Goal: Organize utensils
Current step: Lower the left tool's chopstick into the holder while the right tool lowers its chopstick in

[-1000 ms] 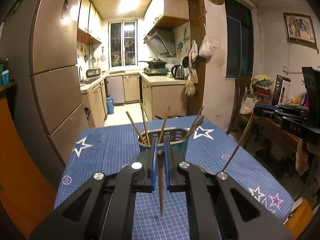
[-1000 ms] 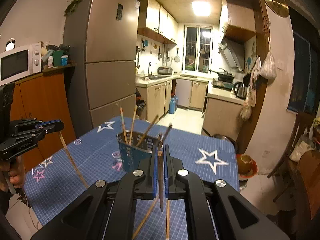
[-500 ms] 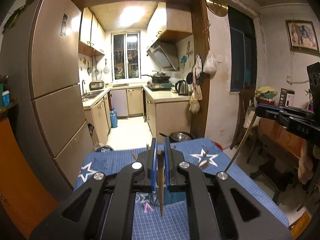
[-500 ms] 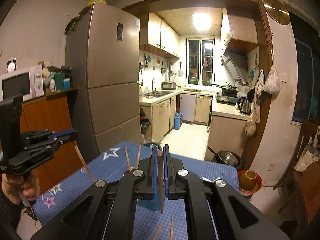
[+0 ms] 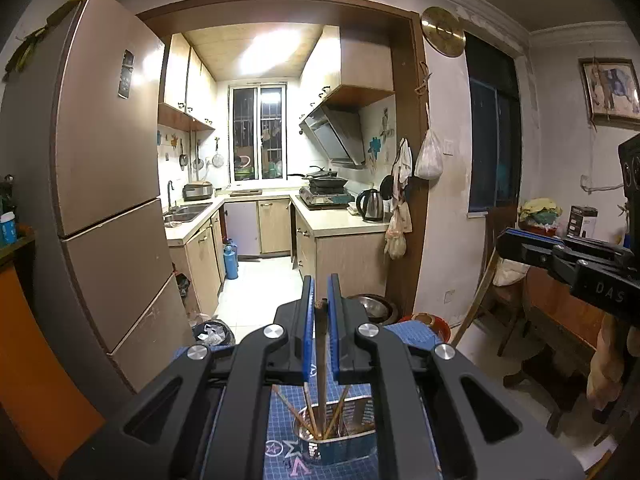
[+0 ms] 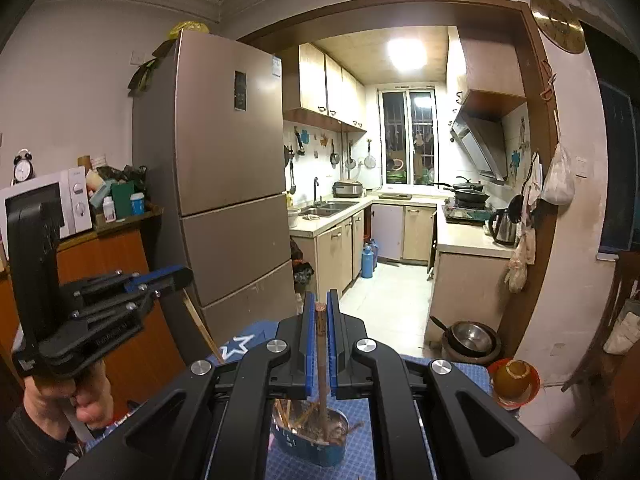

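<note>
Chopsticks (image 5: 320,364) gripped upright above holder (image 5: 340,444) — fridge (image 5: 108,208) left.

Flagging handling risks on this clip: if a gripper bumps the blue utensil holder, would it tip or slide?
The blue utensil holder looks like thin plastic, probably light. Several chopsticks lean outward above its rim, raising the weight, so a nudge near the top might tip it. Low down, it would more likely slide on the blue mat.

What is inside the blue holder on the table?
The holder contains several chopsticks, leaning on its rim. Its bottom is hidden by the sticks and the wall.
</note>
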Demonstrator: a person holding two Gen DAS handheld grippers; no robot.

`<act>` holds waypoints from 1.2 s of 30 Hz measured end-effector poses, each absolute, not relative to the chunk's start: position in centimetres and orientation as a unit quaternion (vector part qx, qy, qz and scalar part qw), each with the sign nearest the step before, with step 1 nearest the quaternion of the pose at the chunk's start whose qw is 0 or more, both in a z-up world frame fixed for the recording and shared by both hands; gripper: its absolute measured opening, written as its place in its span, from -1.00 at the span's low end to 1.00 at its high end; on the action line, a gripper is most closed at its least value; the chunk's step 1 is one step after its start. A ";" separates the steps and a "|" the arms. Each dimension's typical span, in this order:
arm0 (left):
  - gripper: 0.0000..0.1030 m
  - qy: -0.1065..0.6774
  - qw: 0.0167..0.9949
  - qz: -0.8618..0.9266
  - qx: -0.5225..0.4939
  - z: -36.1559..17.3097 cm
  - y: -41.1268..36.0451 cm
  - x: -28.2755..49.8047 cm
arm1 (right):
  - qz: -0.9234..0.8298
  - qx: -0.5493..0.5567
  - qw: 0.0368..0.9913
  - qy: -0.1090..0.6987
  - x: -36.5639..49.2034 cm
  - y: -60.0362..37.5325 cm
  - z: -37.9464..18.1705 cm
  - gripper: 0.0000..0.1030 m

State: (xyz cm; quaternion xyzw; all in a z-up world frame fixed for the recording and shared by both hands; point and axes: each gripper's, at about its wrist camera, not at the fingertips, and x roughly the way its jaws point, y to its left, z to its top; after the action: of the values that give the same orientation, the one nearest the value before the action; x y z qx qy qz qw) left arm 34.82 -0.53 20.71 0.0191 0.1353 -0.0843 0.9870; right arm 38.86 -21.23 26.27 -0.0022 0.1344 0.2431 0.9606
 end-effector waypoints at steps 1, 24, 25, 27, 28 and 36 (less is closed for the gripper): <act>-0.90 0.136 0.987 -0.085 0.019 20.6 -0.6 35.3 | 0.243 -0.002 0.961 0.134 39.2 -21.0 26.4 -0.87; -0.90 0.187 0.977 -0.099 0.000 13.0 0.3 41.7 | 0.251 0.009 0.947 0.202 47.7 -18.0 16.8 -0.87; -0.90 0.189 0.977 -0.099 0.000 12.7 0.3 41.8 | 0.251 0.009 0.946 0.205 47.8 -17.9 16.5 -0.87; -0.90 0.193 0.976 -0.100 0.000 12.4 0.4 42.1 | 0.251 0.010 0.945 0.210 48.1 -17.8 15.8 -0.87; -0.90 0.195 0.976 -0.100 0.001 12.2 0.3 42.2 | 0.251 0.010 0.945 0.211 48.2 -17.8 15.5 -0.87; -0.90 0.204 0.974 -0.103 0.005 11.2 0.1 42.7 | 0.256 0.009 0.941 0.220 48.7 -17.4 14.1 -0.87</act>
State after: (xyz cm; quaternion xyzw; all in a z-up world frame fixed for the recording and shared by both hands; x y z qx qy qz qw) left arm 42.65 0.12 11.23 0.0055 0.2036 -0.1033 0.9736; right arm 48.71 -17.41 14.06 0.0088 0.2199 0.2565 0.9412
